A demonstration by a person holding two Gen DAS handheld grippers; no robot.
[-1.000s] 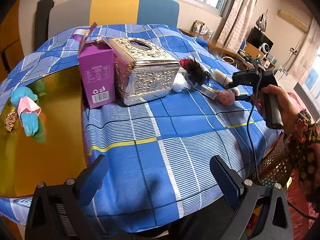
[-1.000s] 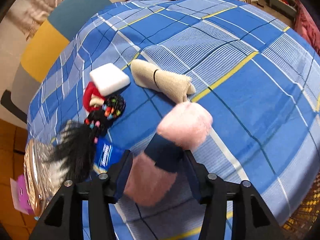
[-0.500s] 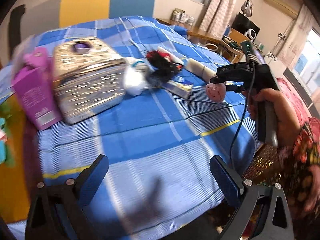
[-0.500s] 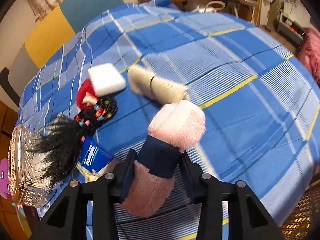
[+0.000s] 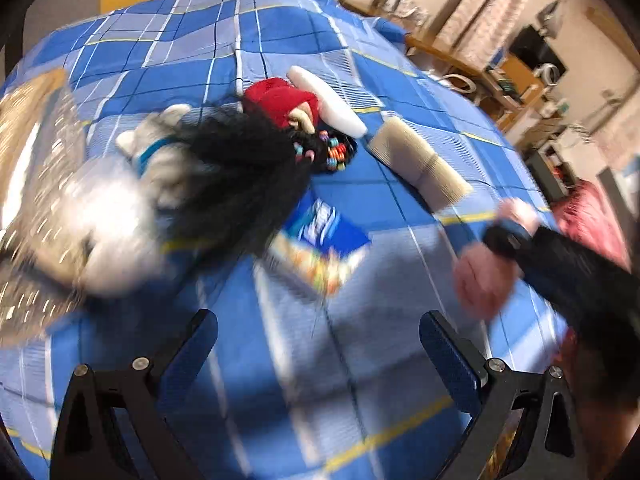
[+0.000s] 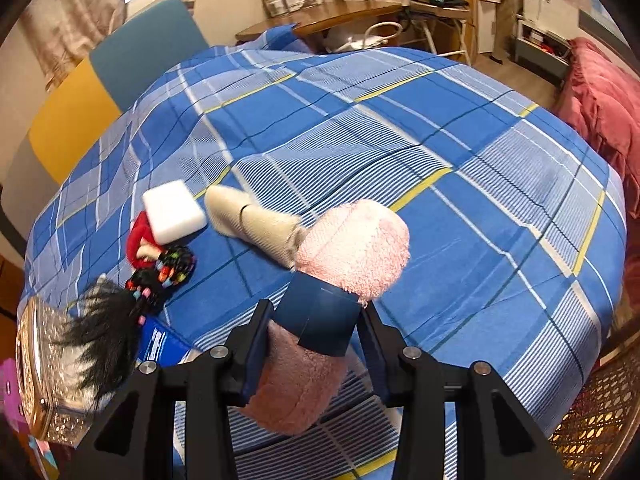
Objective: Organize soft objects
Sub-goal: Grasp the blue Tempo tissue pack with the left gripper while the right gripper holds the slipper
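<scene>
Clamping the pink rolled towel [image 6: 320,320] at its blue band, the right hand-held gripper [image 6: 316,344] lifts it off the table [image 6: 480,160], probably for sorting. The left hand-held gripper [image 5: 320,344] gapes wide, empty.

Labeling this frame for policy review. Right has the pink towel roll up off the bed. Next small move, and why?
Probably carry the pink towel roll clear of the pile and set it on bare blue plaid cloth. The right gripper is shut on its dark band, and the roll looks lifted. The left gripper is open and holds nothing, facing the blurred clutter; no bin shows.
</scene>
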